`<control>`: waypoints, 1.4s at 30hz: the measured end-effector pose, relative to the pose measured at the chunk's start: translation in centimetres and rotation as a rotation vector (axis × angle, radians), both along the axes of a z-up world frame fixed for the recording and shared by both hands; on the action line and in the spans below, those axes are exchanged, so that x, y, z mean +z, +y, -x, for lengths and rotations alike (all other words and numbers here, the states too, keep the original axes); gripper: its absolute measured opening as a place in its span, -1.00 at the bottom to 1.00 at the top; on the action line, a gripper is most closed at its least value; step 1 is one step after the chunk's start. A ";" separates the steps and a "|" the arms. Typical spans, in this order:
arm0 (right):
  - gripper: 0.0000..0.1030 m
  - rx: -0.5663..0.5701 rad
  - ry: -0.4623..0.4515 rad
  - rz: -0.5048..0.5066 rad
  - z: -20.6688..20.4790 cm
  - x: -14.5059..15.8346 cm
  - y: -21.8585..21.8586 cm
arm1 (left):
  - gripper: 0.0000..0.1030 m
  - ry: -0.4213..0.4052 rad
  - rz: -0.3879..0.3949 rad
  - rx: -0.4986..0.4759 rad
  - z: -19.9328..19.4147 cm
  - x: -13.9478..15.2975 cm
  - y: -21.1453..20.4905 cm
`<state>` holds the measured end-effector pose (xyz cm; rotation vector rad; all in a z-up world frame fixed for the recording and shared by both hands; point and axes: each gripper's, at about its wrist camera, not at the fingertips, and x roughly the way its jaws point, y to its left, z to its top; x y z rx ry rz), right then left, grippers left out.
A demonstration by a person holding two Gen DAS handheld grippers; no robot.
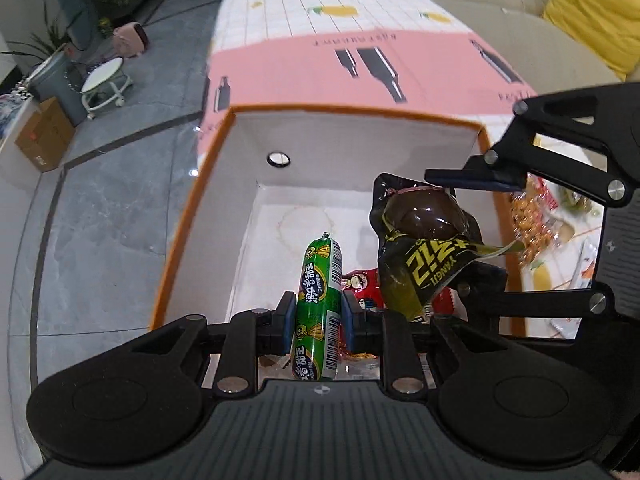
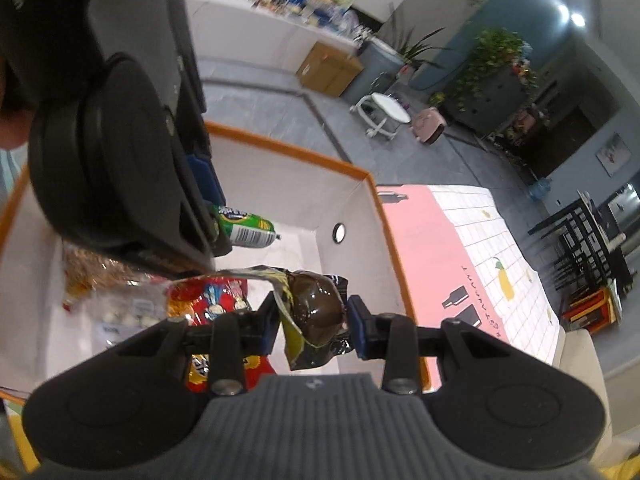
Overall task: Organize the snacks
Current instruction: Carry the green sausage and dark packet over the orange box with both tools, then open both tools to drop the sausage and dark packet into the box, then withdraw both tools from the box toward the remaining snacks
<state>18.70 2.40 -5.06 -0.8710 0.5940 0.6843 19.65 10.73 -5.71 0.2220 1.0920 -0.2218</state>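
Note:
An orange-rimmed box [image 1: 224,136] with white walls stands on the table, and both grippers hang over it. My left gripper [image 1: 318,316] is shut on a green sausage stick [image 1: 320,280], which points into the box. My right gripper [image 2: 313,326] is shut on a dark packet with a brown, egg-shaped snack [image 2: 316,304]. In the left wrist view that dark packet [image 1: 424,220] hangs at the box's right side between the right gripper's fingers [image 1: 476,180]. A red snack packet [image 1: 360,284] lies on the box floor. The right wrist view shows the box [image 2: 376,216], the green sausage [image 2: 246,226] and the left gripper [image 2: 212,208].
The box also holds the red packet [image 2: 212,296] and a clear bag of small white balls [image 2: 124,316]. Loose snacks [image 1: 536,216] lie on the pink and white tablecloth [image 1: 300,76] right of the box. A sofa with a yellow cushion [image 1: 592,12] lies beyond; grey floor lies left.

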 end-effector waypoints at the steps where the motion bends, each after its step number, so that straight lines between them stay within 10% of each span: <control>1: -0.36 0.012 0.002 0.024 -0.2 -0.5 0.2 | -0.51 0.004 -0.009 -0.007 -0.2 -0.3 0.1; 26: -0.34 0.044 0.130 0.206 -3.1 -5.8 2.4 | -0.47 0.103 -0.084 -0.025 -1.7 -4.1 0.2; 42: 0.25 -0.012 0.170 0.086 -2.4 -1.4 -0.6 | 0.21 -0.058 -0.106 -0.024 0.8 0.0 -0.4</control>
